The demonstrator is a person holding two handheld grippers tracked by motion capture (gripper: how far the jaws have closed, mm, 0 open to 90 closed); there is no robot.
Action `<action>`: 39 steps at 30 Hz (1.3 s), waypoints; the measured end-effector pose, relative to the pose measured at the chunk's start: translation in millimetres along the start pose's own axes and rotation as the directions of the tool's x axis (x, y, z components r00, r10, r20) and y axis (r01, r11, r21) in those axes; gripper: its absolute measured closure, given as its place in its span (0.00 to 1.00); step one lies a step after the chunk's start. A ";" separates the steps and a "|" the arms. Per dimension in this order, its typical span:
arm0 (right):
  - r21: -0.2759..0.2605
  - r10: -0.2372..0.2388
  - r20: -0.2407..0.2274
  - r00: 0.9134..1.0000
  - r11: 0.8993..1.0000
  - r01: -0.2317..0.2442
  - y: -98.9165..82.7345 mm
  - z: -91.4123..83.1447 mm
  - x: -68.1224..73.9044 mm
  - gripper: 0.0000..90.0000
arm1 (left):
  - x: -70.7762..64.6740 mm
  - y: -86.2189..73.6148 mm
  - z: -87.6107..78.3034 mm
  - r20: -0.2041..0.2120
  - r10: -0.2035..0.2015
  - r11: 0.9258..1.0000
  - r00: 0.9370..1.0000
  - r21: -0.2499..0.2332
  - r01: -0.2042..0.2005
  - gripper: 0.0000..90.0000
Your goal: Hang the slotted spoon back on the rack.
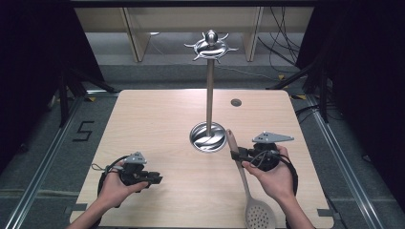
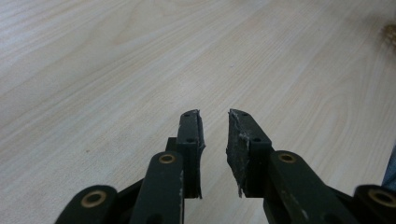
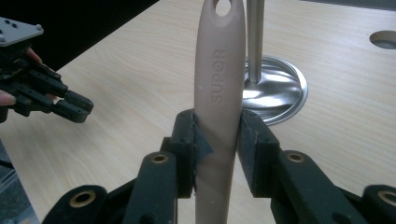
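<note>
My right fingers (image 3: 217,140) clamp the spoon (image 3: 218,107), its holed handle end pointing far toward the stand (image 1: 208,86); left fingers (image 2: 215,140) part-open, empty.

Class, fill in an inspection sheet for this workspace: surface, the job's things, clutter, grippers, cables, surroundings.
Surface: light wooden table, with a round hole near the far edge.
Job's things: beige slotted spoon, handle end toward the steel utensil stand; stand upright, its hooks bare.
Clutter: nothing seen.
Grippers: right hand-held gripper clamps the spoon handle; left hand-held gripper open, holding nothing, above bare table.
Cables: black leads loop from both grippers; more lie on the floor behind.
Surroundings: dark curtains at the sides, wooden frame legs behind.
</note>
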State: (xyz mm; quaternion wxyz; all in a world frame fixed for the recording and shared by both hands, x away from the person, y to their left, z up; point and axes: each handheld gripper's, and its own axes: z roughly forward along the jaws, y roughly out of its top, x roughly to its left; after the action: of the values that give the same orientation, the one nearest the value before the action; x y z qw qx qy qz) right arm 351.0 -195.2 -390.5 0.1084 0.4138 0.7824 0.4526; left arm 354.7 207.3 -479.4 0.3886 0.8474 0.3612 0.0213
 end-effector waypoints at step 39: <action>-0.143 -0.077 0.033 0.996 0.986 0.081 -5.3 -30.5 13.5 0.77 | -5.2 -0.9 -6.4 0.009 0.021 0.998 1.000 -0.052 -0.020 0.81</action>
State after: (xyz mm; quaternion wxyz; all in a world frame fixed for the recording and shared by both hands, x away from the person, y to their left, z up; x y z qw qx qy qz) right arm 323.0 -205.3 -374.6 0.1665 0.3796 0.7618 0.4978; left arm 348.2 208.6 -474.3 0.4118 0.8408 0.3501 0.0307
